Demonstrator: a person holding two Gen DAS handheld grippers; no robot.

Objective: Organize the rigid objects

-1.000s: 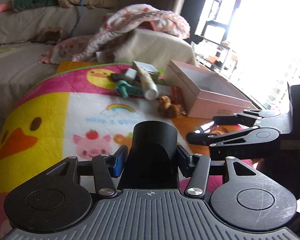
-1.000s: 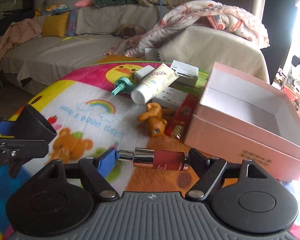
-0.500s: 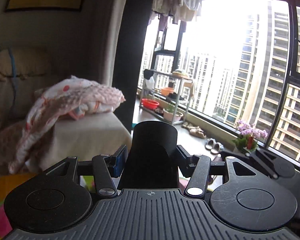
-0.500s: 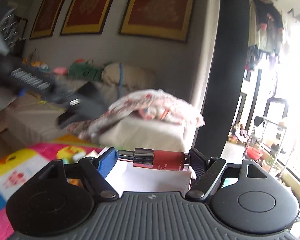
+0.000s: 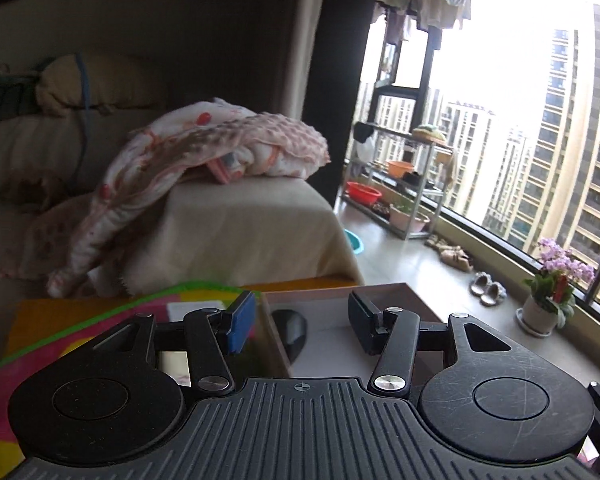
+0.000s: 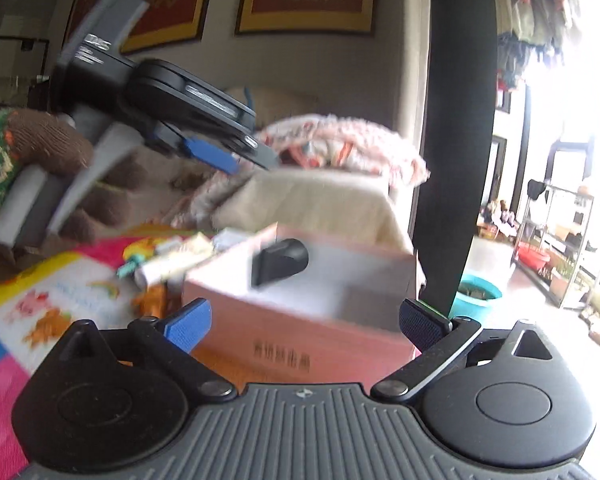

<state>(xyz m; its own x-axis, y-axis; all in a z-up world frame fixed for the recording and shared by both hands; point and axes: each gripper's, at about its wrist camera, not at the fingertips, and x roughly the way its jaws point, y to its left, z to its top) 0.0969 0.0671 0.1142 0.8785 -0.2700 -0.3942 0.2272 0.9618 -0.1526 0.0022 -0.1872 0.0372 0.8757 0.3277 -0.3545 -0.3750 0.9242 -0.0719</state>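
- Grippers both spread wide: left gripper (image 5: 302, 326) and right gripper (image 6: 305, 322) hold nothing.
- Black cap (image 6: 280, 261), smooth, rounded, hard, sits mid-frame inside the matte pink cardboard box (image 6: 300, 344).
- I'd lift straight up and clear the box walls before reaching for the blurred clutter on the plush mat (image 6: 40, 300), lower left.

My left two-finger black gripper (image 5: 302, 322) has its fingers spread, blue pad at nine o'clock and black pad at three, nothing between them. My right two-finger black gripper (image 6: 304, 322) is spread wider, likewise holding nothing. From the right wrist view, the left gripper sits at ten o'clock, tilted down toward four o'clock, its handle wrapped by my left hand in a brown knitted glove (image 6: 66, 160).
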